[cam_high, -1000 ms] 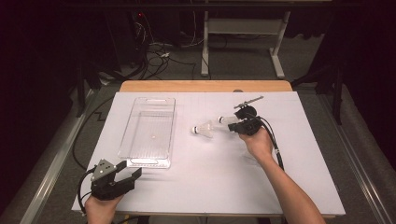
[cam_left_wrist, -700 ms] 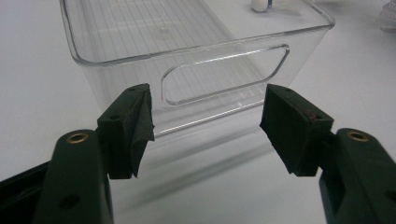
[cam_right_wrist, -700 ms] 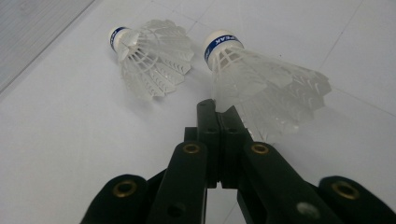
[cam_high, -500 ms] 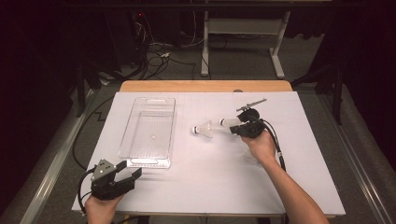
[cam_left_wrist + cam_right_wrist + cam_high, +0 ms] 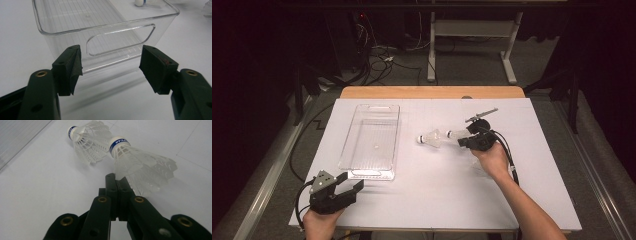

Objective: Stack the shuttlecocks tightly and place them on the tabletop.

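We are working with two white feathery plastic shuttlecocks with blue bands, and the clear plastic bin with cut-out handles (image 5: 372, 142) is waiting at nine o'clock from them on the white table cover (image 5: 437, 195). Our right gripper (image 5: 462, 140) is lying low beside the nearer shuttlecock (image 5: 140, 167), and its jaws are pressed tight together at the edge of the feather skirt. They may be pinching a thin bit of skirt, but we cannot tell for sure. The farther shuttlecock (image 5: 87, 142) is lying at eleven o'clock from the nearer one in the right gripper view, just touching it. Our left gripper (image 5: 343, 189) is resting at six o'clock from the bin with its jaws wide apart and nothing between them. To do this step well, we think we are needing a soft, sure pinch on the skirt, because feathers bend and slip. Lifting slowly should keep the other shuttlecock from rolling away. Then we are aiming for the middle of the bin, not its rim.
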{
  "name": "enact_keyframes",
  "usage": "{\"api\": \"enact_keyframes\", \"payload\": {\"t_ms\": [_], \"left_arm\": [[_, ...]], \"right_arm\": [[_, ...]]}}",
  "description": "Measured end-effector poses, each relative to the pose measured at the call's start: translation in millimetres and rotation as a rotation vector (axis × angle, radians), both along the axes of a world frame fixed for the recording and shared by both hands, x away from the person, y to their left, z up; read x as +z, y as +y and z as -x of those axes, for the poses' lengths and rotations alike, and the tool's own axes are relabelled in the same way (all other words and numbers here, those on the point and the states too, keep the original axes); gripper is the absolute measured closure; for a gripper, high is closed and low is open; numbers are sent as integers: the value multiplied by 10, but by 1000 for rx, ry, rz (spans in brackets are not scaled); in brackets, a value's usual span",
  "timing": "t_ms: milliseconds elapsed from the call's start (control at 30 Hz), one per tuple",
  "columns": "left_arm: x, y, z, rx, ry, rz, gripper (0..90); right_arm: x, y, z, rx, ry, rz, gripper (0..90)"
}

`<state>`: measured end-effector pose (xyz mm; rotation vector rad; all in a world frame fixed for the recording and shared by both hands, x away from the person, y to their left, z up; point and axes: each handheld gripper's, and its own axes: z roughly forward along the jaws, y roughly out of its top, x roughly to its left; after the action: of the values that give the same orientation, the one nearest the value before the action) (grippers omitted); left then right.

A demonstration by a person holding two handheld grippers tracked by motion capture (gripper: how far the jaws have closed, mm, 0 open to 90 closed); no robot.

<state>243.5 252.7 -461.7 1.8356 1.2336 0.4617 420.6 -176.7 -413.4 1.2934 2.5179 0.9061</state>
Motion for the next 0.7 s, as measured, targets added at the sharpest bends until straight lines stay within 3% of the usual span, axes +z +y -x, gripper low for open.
{"api": "enact_keyframes", "payload": {"t_ms": [700], "left_arm": [[0, 1, 2, -1, 1, 2, 348]], "right_arm": [[-41, 59, 41, 31, 7, -7, 900]]}}
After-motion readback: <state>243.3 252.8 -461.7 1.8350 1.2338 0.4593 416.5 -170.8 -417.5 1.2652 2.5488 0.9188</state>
